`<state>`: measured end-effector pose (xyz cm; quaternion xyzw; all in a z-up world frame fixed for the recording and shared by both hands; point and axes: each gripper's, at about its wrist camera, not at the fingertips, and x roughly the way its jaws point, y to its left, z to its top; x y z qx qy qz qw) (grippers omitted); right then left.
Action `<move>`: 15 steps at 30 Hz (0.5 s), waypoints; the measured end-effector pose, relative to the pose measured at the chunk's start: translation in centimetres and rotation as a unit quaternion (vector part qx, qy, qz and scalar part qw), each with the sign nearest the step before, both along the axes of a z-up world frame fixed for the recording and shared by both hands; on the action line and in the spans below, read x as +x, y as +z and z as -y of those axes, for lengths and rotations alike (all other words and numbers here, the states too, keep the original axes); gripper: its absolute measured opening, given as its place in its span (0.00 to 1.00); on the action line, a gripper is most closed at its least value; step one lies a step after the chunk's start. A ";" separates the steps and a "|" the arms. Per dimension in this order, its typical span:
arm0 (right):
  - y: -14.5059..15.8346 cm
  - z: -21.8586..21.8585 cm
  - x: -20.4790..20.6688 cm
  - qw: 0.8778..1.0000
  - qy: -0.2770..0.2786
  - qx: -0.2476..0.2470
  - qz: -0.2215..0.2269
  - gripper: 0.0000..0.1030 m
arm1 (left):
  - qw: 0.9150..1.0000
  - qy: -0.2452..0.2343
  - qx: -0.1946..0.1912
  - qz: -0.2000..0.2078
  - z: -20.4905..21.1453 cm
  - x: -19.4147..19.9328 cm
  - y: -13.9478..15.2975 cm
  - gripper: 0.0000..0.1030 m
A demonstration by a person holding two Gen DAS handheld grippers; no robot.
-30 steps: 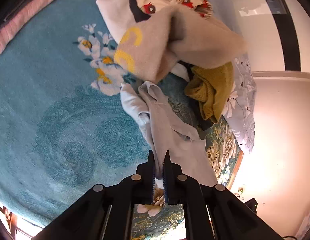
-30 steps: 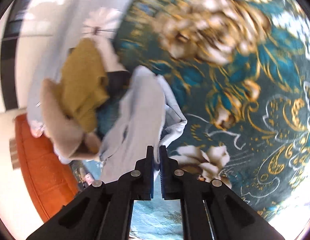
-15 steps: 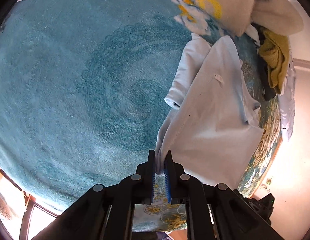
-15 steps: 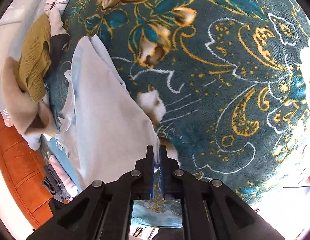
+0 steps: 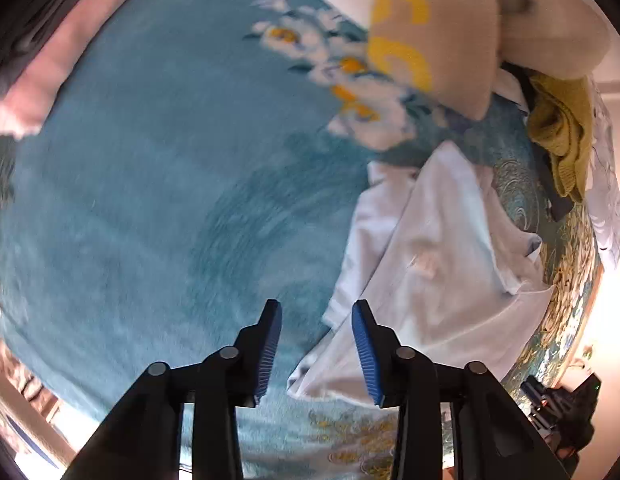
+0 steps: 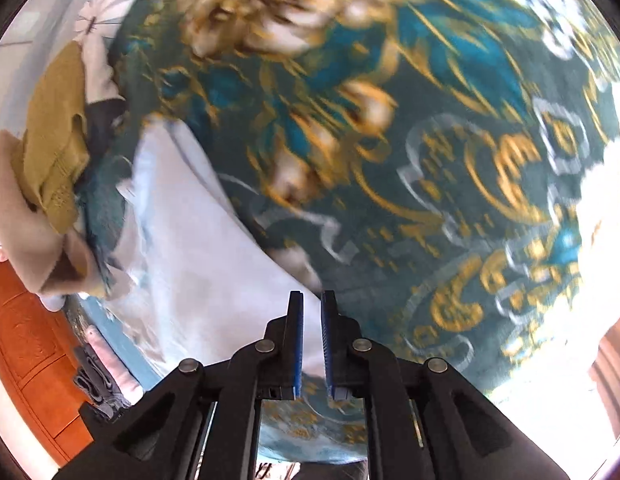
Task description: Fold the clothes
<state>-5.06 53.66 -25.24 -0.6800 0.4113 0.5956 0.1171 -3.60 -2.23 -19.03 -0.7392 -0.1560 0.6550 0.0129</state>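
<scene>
We look down on a teal patterned blanket (image 5: 150,208) with a pale blue shirt (image 5: 438,264) lying spread on it, its hem corner nearest the left gripper (image 5: 316,340). That gripper's jaws have just been opening and now stand well apart; the shirt's lower corner lies on the blanket in the gap between them, touching neither blue pad.

From the right wrist we see the same pale blue shirt (image 6: 198,264) lying flat on the gold-and-teal floral part of the blanket (image 6: 450,200). The right gripper (image 6: 311,344) has just been opening too, its jaws only narrowly parted; the shirt's edge sits between the pads, and we see a sliver of gap on each side, so the cloth looks released.

Beyond the shirt sits a heap of other clothes: a beige sweater with yellow letters (image 5: 426,36) and a mustard knit (image 5: 562,136). A pink folded garment (image 5: 50,76) lies at the far left edge.
</scene>
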 end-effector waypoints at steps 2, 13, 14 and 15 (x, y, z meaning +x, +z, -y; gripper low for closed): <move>0.6 0.5 -3.8 1.000 0.022 0.008 -0.021 0.29 | 0.999 -0.052 -0.008 -0.012 -2.2 -2.8 -0.4 0.46; -1.3 3.8 -13.5 0.973 0.212 0.078 -0.043 0.37 | 0.973 -0.224 -0.016 -0.052 -9.0 -8.2 -3.4 0.44; -1.4 3.8 -13.6 0.972 0.220 0.075 -0.045 0.37 | 0.973 -0.224 -0.010 -0.055 -8.9 -8.2 -3.5 0.36; -1.4 3.8 -13.7 0.970 0.227 0.072 -0.046 0.36 | 0.973 -0.223 0.000 -0.057 -8.9 -8.0 -3.4 0.16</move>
